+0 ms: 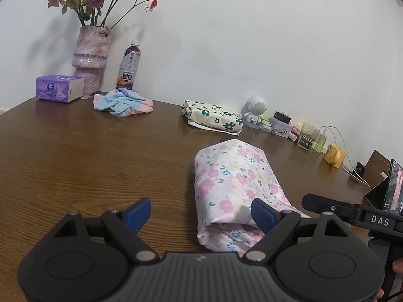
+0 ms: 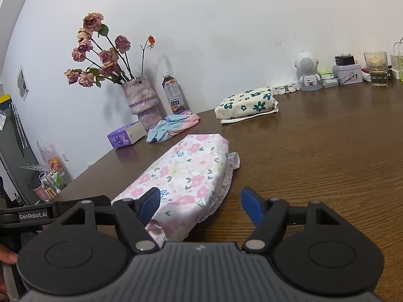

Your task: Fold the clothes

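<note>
Mostly done, I judge: the pink bundle [image 1: 234, 188] lies folded on the tabletop [image 1: 88, 163], between both grippers — left gripper [image 1: 201, 214] and right gripper [image 2: 200, 205] open, empty. Beyond it, the green-flowered bundle [image 1: 214, 117] is folded; only the blue garment [image 1: 122, 103] stays crumpled.

Plain white wall [image 1: 252, 37] behind a dark brown wood-grain table [image 1: 88, 163]. Vase of dried roses [image 2: 141, 98] by the wall. Grey cabinet [image 2: 12, 151] far left; even indoor light.
</note>
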